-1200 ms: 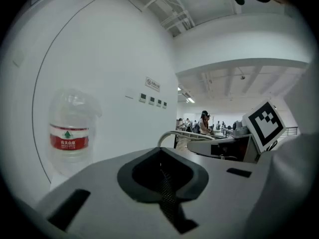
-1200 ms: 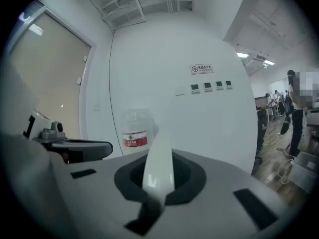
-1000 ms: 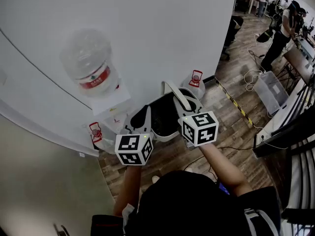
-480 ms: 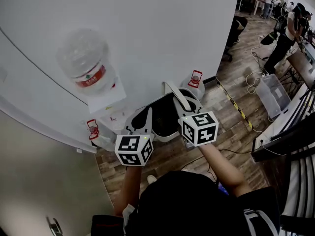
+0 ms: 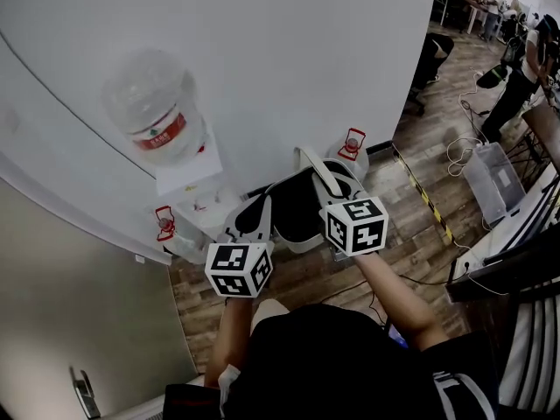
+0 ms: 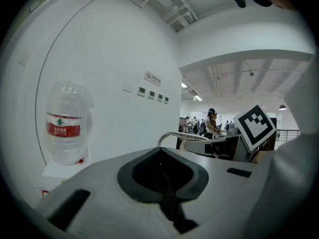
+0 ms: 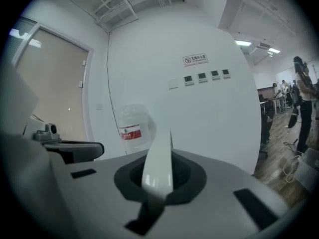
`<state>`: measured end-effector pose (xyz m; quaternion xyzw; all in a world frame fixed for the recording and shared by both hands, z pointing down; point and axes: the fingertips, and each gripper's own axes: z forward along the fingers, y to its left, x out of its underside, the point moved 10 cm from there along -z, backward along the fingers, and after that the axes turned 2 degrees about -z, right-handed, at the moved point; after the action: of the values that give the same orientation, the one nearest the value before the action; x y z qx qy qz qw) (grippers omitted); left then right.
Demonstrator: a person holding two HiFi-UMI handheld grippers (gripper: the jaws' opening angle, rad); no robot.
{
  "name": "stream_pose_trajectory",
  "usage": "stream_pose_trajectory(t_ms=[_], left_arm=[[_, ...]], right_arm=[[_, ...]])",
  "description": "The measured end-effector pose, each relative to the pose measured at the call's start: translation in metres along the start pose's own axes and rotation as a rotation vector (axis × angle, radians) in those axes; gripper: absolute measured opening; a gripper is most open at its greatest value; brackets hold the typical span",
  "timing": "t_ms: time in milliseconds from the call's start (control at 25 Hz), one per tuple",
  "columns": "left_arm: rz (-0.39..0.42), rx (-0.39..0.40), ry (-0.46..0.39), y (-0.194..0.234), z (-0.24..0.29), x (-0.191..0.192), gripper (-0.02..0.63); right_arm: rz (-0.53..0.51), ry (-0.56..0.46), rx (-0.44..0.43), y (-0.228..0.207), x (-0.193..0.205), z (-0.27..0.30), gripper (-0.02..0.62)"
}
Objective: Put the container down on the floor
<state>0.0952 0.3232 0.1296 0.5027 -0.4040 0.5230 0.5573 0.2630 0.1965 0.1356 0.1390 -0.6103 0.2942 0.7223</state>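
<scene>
- Since the earlier frame, the grippers and the dark-walled, white-rimmed container [image 5: 296, 210] keep the same arrangement relative to each other. The room behind slides, and a metal door handle [image 5: 81, 394] comes further into view at lower left.
- Left gripper [image 5: 255, 208]: jaws closed on a dark mesh strip [image 6: 167, 198] at the container's left side.
- Right gripper [image 5: 331, 189]: jaws fully closed on a white band [image 7: 158, 158] at the container's right side.
- Container position: suspended between both grippers in front of the person, clear of the brown wooden plank floor [image 5: 306, 274].
- Governing relation: the floor lies directly below the container. The container's long axis appears to span from gripper to gripper, so neither hand is nearer.
- Judgement: lower both grippers together and keep the container level.
- Obstacle: a white water dispenser [image 5: 188, 182] stands just beyond the container.
</scene>
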Motion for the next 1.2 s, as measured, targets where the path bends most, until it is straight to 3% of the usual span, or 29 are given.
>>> stream_pose_trajectory(t_ms=[320,640,1200], left_arm=[[0.028,-0.043,-0.010,0.008,0.012,-0.012,0.015],[0.033,-0.027,-0.006,0.025,0.041,-0.017,0.015],[0.036,0.011,0.012,0.107,0.112,-0.047,0.015]], right_arm=[[0.036,-0.002,-0.004,-0.019,0.000,0.015,0.029],[0.040,-0.001,-0.019,-0.030,-0.006,0.042,0.029],[0.055,0.002,0.004,-0.037,-0.031,0.144,0.029]])
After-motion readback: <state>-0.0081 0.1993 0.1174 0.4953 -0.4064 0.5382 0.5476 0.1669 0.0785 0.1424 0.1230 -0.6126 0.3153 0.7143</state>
